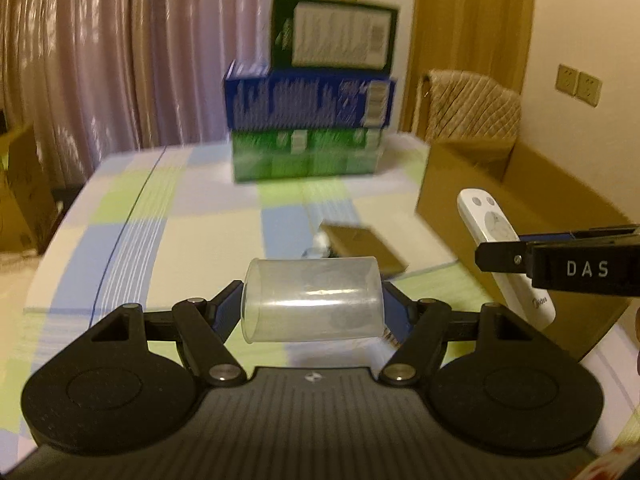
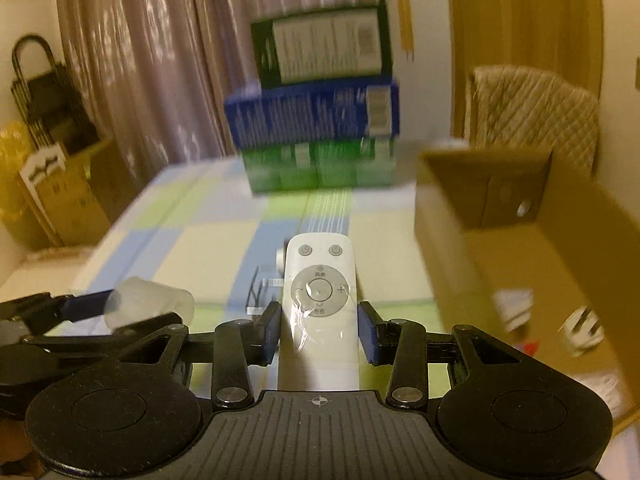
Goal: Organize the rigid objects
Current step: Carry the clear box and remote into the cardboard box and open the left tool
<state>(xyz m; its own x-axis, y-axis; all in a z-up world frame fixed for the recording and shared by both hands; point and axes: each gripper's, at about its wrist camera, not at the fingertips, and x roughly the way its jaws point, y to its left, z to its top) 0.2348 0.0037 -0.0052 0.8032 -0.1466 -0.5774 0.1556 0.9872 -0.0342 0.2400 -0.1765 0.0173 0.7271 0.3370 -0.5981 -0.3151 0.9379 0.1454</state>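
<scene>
My left gripper [image 1: 314, 312] is shut on a clear plastic cup [image 1: 312, 300], held sideways above the checked bedsheet. In the right wrist view the same cup [image 2: 150, 304] shows at lower left. My right gripper [image 2: 320, 334] is shut on a white remote control [image 2: 319, 300], its buttons facing up; the remote control [image 1: 504, 248] also appears at the right of the left wrist view, lifted in front of the open cardboard box [image 1: 520, 208]. A small brown flat box [image 1: 362, 248] and a clear acrylic block [image 2: 262, 292] lie on the sheet below.
A stack of three cartons, green [image 1: 306, 156], blue [image 1: 308, 100] and dark green [image 1: 334, 36], stands at the far side of the bed. The cardboard box [image 2: 520, 216] on the right holds a few white items [image 2: 580, 328]. Curtains hang behind; a quilted chair [image 2: 532, 108] stands at right.
</scene>
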